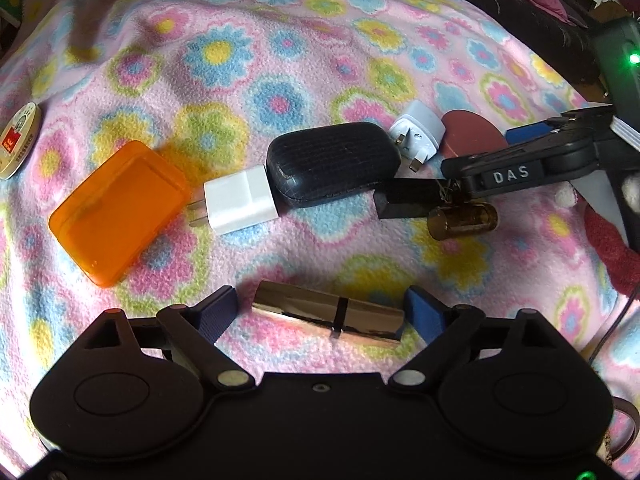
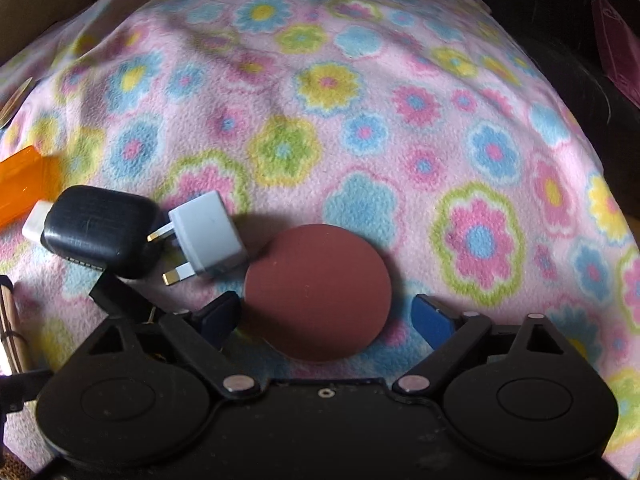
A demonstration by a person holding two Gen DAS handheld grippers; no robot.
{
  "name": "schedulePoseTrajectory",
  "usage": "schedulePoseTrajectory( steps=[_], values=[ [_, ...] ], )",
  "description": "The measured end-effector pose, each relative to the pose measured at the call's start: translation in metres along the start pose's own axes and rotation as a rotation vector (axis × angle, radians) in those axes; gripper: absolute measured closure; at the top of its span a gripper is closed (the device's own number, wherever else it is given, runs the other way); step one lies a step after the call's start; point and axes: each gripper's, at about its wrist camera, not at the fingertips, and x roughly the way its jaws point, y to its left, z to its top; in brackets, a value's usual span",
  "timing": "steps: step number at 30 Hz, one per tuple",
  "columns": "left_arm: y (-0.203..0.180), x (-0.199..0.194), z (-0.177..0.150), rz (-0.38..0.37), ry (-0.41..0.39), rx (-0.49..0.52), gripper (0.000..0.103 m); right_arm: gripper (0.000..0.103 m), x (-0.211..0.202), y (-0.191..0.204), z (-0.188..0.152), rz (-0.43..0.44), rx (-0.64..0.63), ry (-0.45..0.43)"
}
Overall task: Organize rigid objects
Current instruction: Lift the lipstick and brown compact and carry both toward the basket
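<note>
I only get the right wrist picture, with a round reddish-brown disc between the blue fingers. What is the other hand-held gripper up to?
Observer: The left hand-held gripper stands open around a shiny brass-coloured metal lock cylinder lying on the flowered fleece blanket.
Operator: And the orange thing at my left edge?
Observer: It is a flat translucent orange plastic box; a white two-pin charger's prongs point at it.
Operator: Anything hidden from me?
Observer: A small amber-brown cylinder, right of the black ribbed case.
</note>
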Motion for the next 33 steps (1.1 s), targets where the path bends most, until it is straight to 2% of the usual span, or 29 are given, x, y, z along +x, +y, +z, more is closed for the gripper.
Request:
schedulePoseTrajectory(
  steps=[2, 8, 11, 12, 16, 22, 27, 33],
  values=[
    [0.0, -0.001, -0.001, -0.01, -0.003, 0.005, 0.013, 0.028, 0.001, -0.002, 0.0, 0.022, 0.011, 0.008],
    [0.0, 0.0, -0.003, -0.031, -0.013, 0.047, 0.014, 0.028, -0.001, -0.004, 0.0, 0.049, 0.036, 0.009],
    [0.001, -0.002, -0.004, -0.051, -0.024, 0.049, 0.031, 0.028, -0.002, -0.007, 0.0, 0.058, 0.059, 0.013],
    [0.002, -0.003, -0.003, -0.055, -0.029, 0.032, 0.035, 0.028, -0.002, -0.008, 0.0, 0.06, 0.067, 0.014],
    [0.009, -0.004, 0.0, -0.064, -0.037, -0.068, 0.035, 0.028, -0.005, -0.013, 0.0, 0.066, 0.106, 0.019],
    [0.01, -0.018, -0.001, -0.025, -0.04, -0.22, 0.035, 0.028, -0.023, -0.021, -0.009, 0.075, 0.185, 0.021],
    [-0.006, -0.041, -0.012, 0.022, -0.022, -0.262, 0.035, 0.028, -0.056, -0.024, -0.03, 0.101, 0.24, 0.0],
    [-0.024, -0.068, -0.038, 0.032, 0.001, -0.332, 0.035, 0.028, -0.102, -0.009, -0.066, 0.172, 0.244, -0.012]
  ],
)
